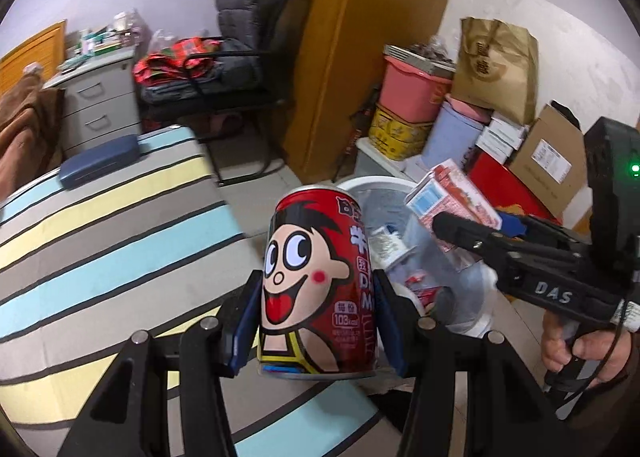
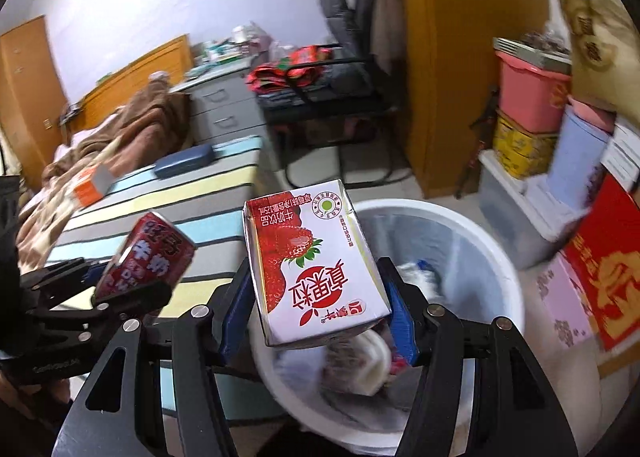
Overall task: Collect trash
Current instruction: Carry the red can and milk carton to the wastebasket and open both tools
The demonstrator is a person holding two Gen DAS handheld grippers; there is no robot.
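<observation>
My left gripper [image 1: 316, 321] is shut on a red drink can [image 1: 316, 285] with a cartoon face, held upright over the edge of the striped bed. My right gripper [image 2: 316, 309] is shut on a white and red strawberry milk carton [image 2: 312, 261], held above the white trash bin [image 2: 496, 257]. The bin [image 1: 476, 321] is lined with a bag and holds several pieces of rubbish. In the left wrist view the right gripper [image 1: 452, 229] grips the carton [image 1: 452, 193] over the bin. In the right wrist view the left gripper [image 2: 132, 285] carries the can [image 2: 152, 257] at the left.
A striped bed [image 1: 100, 241] with a dark blue case [image 1: 100, 161] lies to the left. A black chair [image 1: 240, 69] piled with clothes, a grey drawer cabinet [image 1: 100, 105], a wooden wardrobe [image 1: 360, 37] and stacked boxes and tubs [image 1: 416, 89] stand behind the bin. A hand [image 1: 580, 349] holds the right gripper's handle.
</observation>
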